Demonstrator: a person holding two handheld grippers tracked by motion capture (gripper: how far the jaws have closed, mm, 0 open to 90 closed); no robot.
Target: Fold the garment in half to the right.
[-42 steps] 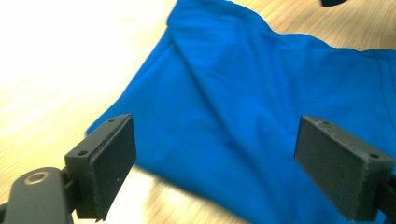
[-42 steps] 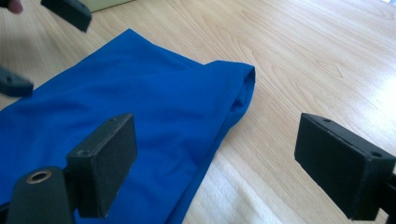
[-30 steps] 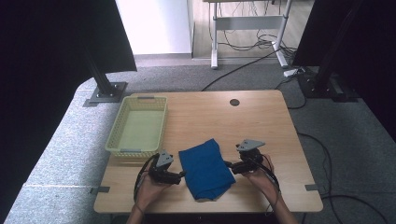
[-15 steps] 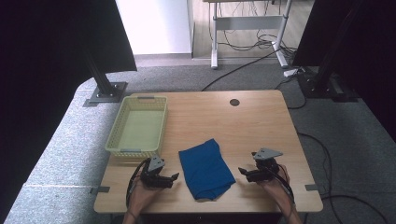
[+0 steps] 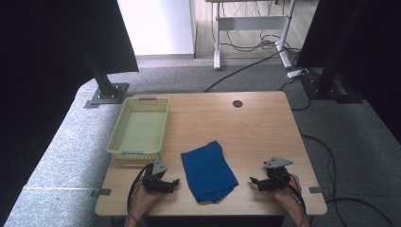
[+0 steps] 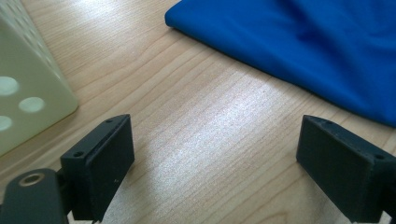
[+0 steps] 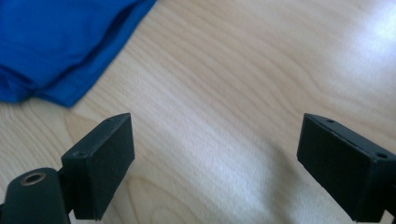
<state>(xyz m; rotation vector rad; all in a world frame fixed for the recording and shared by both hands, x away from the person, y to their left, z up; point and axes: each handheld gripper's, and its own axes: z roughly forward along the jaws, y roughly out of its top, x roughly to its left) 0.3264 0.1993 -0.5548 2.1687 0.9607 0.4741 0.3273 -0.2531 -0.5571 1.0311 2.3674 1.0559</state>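
Observation:
A folded blue cloth [image 5: 208, 171] lies flat near the table's front edge, between the two grippers. My left gripper [image 5: 173, 183] rests low on the table just left of the cloth, open, jaws wide apart with bare wood between them. In the left gripper view the blue cloth [image 6: 299, 46] lies ahead and to the right. My right gripper [image 5: 253, 182] sits on the table right of the cloth, open and holding nothing. The right gripper view has the cloth's edge [image 7: 60, 51] at upper left.
A pale yellow plastic basket [image 5: 141, 130] stands at the table's left side, just behind my left gripper; its perforated wall [image 6: 23, 88] is close on the left. A round cable hole [image 5: 237, 103] sits at the table's back. Bare wood stretches behind and right of the cloth.
Both grippers have drawn away from the cloth's sides, outward and toward the front edge. The cloth lies released and flat.

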